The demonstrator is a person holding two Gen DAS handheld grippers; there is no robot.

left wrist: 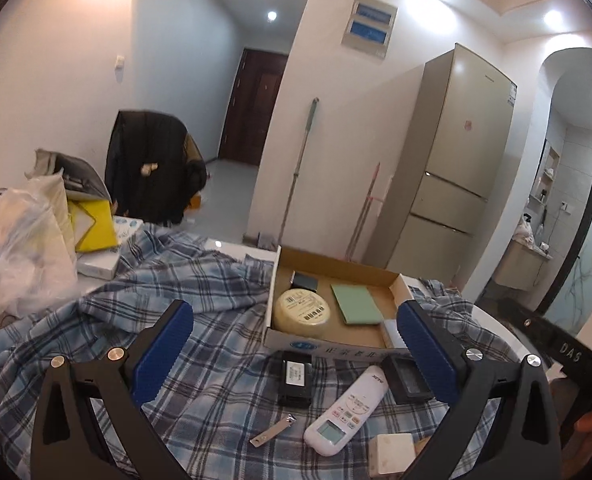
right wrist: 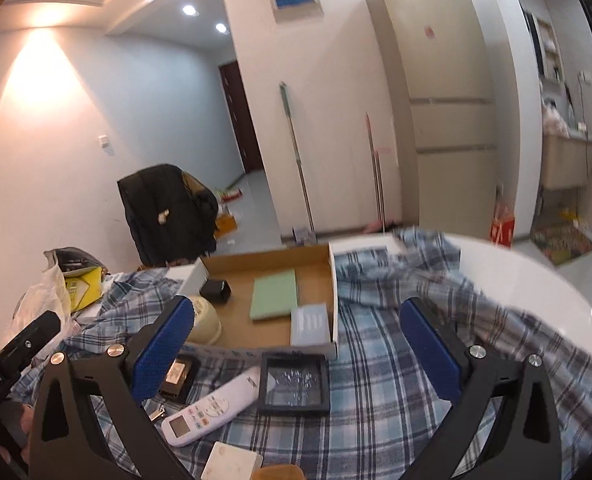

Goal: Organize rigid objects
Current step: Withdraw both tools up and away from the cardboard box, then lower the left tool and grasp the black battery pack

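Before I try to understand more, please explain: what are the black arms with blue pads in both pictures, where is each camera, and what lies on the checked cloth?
No robot here: a person holds one hand-held two-finger gripper in each hand. Each picture comes from a fisheye camera on a gripper, looking forward between its fingers. One shows the left gripper, the other the right gripper. Both are open and hold nothing.

On the blue plaid cloth stands a shallow brown cardboard box. It holds a round cream tin, a pale green flat pad, a small black block and a light grey-blue card box.

In front of the cardboard box lie a white remote control, a black rectangular battery pack, a black square case with clear window, a metal nail clipper and a white square plastic block.
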